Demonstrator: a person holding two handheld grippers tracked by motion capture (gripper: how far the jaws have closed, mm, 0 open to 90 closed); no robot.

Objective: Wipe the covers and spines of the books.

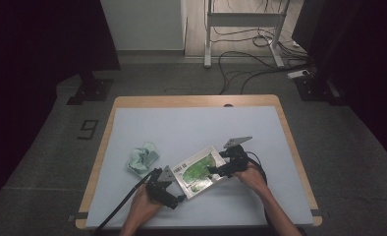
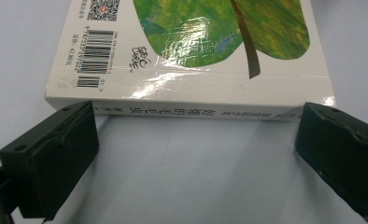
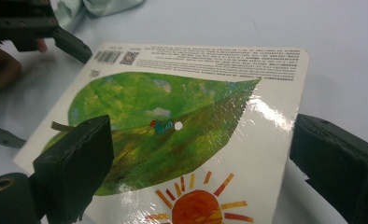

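A board book (image 1: 197, 170) lies flat on the pale grey mat (image 1: 191, 123) that covers the wooden table (image 1: 196, 101), toward the mat's near edge and a little right of centre, turned at a slant to that edge. It is a thick rectangular slab with rounded corners and a white, glossy cover that throws back hard glare. The upward face carries a large painted green leaf with a brown stem, a small caterpillar beside a punched round hole, and an orange sun with rays at one end. Small print, a barcode and a square code run along one margin; printed characters line the white spine.

The left gripper (image 1: 180, 199) rests low on the mat at the book's near-left corner. In the left gripper view its two black, blocky jaws stand wide apart, flanking the spine (image 2: 191, 111) without clamping it; the pads (image 2: 60, 154) look matte and slightly rough. Left gripper: open.

The right gripper (image 1: 212, 170) sits over the book's right end. In the right gripper view its jaws stand spread to either side above the cover (image 3: 187, 126), nothing pinched between them. Right gripper: open.

A crumpled pale green cloth (image 1: 143, 158) lies bunched on the mat to the left of the book, apart from it, soft and creased.
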